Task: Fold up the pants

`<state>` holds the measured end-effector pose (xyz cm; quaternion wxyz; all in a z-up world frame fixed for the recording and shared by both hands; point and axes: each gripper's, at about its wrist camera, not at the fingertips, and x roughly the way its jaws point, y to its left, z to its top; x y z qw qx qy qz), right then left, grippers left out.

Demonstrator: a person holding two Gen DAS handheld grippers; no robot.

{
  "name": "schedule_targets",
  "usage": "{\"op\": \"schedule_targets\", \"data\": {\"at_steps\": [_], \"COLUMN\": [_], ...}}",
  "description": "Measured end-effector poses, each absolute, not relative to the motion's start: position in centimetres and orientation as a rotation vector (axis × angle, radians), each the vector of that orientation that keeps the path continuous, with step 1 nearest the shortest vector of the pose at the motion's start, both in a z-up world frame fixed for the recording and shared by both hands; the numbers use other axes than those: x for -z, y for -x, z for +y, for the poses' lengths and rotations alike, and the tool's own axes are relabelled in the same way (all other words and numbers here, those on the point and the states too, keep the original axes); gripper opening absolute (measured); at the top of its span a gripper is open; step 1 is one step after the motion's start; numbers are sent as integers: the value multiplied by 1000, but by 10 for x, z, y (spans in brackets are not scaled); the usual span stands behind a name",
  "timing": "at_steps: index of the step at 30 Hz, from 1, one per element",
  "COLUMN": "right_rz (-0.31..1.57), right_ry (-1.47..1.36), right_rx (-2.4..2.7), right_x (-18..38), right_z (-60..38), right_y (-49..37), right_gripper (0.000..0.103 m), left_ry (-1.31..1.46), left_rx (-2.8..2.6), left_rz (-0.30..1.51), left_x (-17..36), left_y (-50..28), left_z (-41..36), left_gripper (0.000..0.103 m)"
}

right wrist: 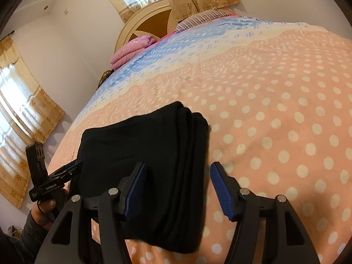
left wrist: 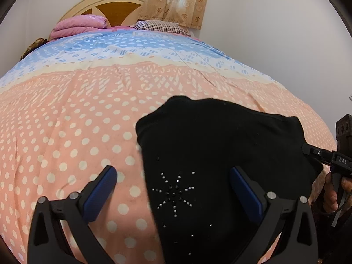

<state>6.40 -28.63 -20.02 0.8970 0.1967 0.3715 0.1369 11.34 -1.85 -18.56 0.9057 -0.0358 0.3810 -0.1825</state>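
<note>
The black pants (left wrist: 220, 149) lie folded into a thick stack on the polka-dot bedspread (left wrist: 72, 132), with a rhinestone star on top. My left gripper (left wrist: 173, 180) is open, its fingers straddling the stack's left edge without touching. In the right wrist view the pants (right wrist: 143, 145) show stacked layers along their right edge. My right gripper (right wrist: 178, 178) is open over that edge. The other gripper (right wrist: 66, 171) shows at the pants' left side, and the right one appears in the left view (left wrist: 323, 156) at the pants' right edge.
A folded pink blanket (left wrist: 81, 25) and a striped pillow (left wrist: 160, 27) lie at the headboard (left wrist: 114, 4). Curtains (right wrist: 24, 110) hang by the windows. The bedspread (right wrist: 286, 114) stretches wide to the right of the pants.
</note>
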Motion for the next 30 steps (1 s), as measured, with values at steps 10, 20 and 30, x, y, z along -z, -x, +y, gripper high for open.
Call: {"op": "schedule_targets", "data": {"at_steps": [10, 20, 30], "right_rz": [770, 694, 629], "right_ry": [-472, -416, -294], "right_rx": [-328, -360, -489], "right_x": [204, 183, 114], "right_z": [-291, -277, -224], "right_y": [-68, -53, -66], "right_gripper": [39, 27, 26], "left_ry": [111, 204, 314], "left_rx": [458, 584, 591], "left_rz": [785, 743, 619], "left_x": [183, 176, 137], "left_y": [-121, -114, -93], "left_z": [-17, -9, 31], "left_gripper": [98, 19, 13]}}
